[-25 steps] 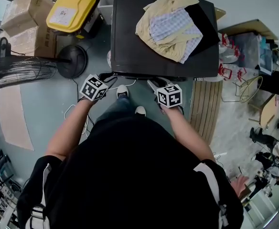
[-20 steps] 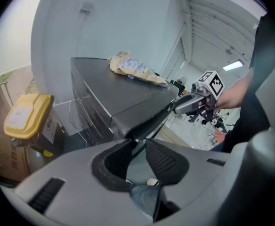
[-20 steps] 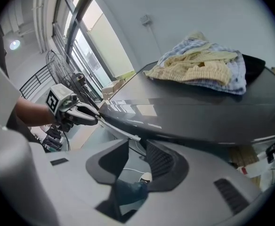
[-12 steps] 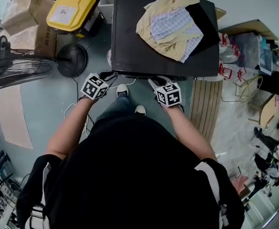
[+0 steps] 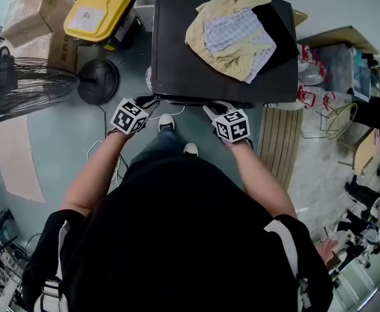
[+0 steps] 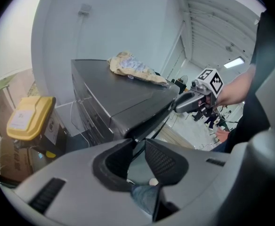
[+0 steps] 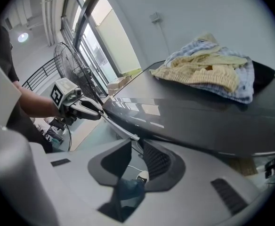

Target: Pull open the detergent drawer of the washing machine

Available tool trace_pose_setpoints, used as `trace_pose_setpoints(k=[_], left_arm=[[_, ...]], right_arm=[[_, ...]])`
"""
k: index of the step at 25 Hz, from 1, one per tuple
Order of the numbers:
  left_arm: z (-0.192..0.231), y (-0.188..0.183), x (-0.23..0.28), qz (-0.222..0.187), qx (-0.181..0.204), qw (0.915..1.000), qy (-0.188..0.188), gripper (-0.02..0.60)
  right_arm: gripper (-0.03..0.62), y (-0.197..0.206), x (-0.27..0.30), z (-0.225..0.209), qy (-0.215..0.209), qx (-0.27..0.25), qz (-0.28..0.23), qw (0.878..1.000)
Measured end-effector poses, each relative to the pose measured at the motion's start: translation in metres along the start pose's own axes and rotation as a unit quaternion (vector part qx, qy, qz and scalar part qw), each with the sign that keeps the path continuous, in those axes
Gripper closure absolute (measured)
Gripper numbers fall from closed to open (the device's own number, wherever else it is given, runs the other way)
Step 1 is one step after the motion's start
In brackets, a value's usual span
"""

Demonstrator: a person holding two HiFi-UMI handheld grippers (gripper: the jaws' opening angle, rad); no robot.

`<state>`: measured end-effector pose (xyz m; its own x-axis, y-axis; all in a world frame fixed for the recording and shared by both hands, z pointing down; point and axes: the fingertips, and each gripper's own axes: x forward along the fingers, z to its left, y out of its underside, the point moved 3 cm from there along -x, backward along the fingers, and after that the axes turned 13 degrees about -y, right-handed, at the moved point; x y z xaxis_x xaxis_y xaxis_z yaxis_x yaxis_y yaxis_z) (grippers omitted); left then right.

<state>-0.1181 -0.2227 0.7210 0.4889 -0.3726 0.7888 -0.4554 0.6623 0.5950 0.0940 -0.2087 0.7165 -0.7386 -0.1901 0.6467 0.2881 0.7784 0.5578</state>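
A dark washing machine (image 5: 196,64) stands in front of me with a pile of clothes (image 5: 239,31) on its top. A thin dark bar (image 5: 190,103) runs along its upper front edge. My left gripper (image 5: 148,103) sits at the bar's left end, and in the left gripper view (image 6: 138,142) its jaws are closed on the bar (image 6: 149,124). At the bar's right end is my right gripper (image 5: 211,111). Its jaws (image 7: 136,147) are closing, with the bar (image 7: 121,131) between them and a gap still showing. I cannot make out a detergent drawer.
A yellow-lidded bin (image 5: 99,15) and cardboard boxes (image 5: 37,18) stand left of the machine. A floor fan (image 5: 27,93) with a round base (image 5: 97,82) is further left. A slatted wooden board (image 5: 280,145) lies on the floor to the right, and my feet are just below the bar.
The right gripper has rolled a little at the bar's right end. The left gripper and the machine have not moved.
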Motion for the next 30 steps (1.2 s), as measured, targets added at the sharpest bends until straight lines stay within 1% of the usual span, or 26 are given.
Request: trace_pose_setpoints(k=[9, 17, 30], left_arm=[[-0.007, 0.006, -0.005, 0.009, -0.008, 0.9999, 0.006, 0.493], [-0.018, 0.017, -0.012, 0.014, -0.025, 0.9996, 0.009, 0.492], [-0.049, 0.048, -0.024, 0.017, -0.055, 0.9983, 0.012, 0.492]], right_arm=[[0.519, 0.009, -0.003, 0.006, -0.022, 0.0, -0.005, 1.0], [0.519, 0.021, -0.008, 0.016, -0.032, 0.003, -0.003, 0.999], [0.519, 0.058, -0.016, 0.037, -0.048, 0.008, 0.011, 0.999]])
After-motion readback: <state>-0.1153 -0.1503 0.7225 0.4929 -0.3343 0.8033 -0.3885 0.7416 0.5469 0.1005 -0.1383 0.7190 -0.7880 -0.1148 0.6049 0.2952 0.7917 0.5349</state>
